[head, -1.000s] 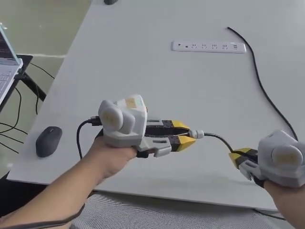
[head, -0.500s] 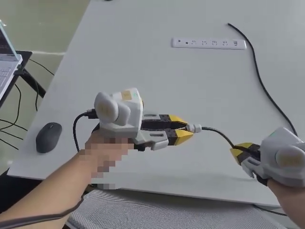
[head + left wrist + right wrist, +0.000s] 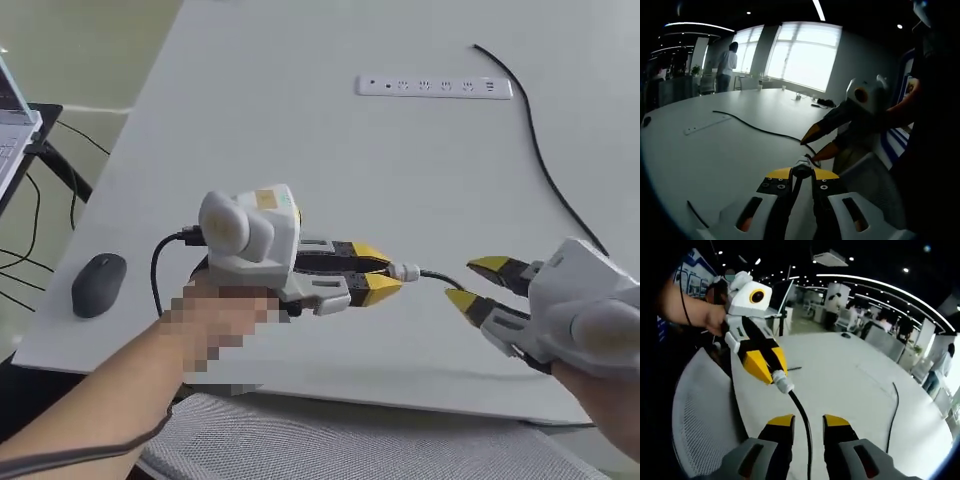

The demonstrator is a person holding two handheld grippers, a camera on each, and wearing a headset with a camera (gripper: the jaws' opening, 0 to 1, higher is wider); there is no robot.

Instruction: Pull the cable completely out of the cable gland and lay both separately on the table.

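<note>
Opened and moved closer, the right hand-held gripper straddles the black cable beside the cable gland, clamped by the left hand-held gripper above the worktop; a loose re-grip could slip, leaving the cable threaded

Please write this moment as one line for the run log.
left claw: shut on gland | right claw: open, cable between jaws | cable: not yet out of gland

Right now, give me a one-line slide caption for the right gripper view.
Left gripper shut on the cable gland, its black cable passing between the open jaws of the right gripper.
</note>
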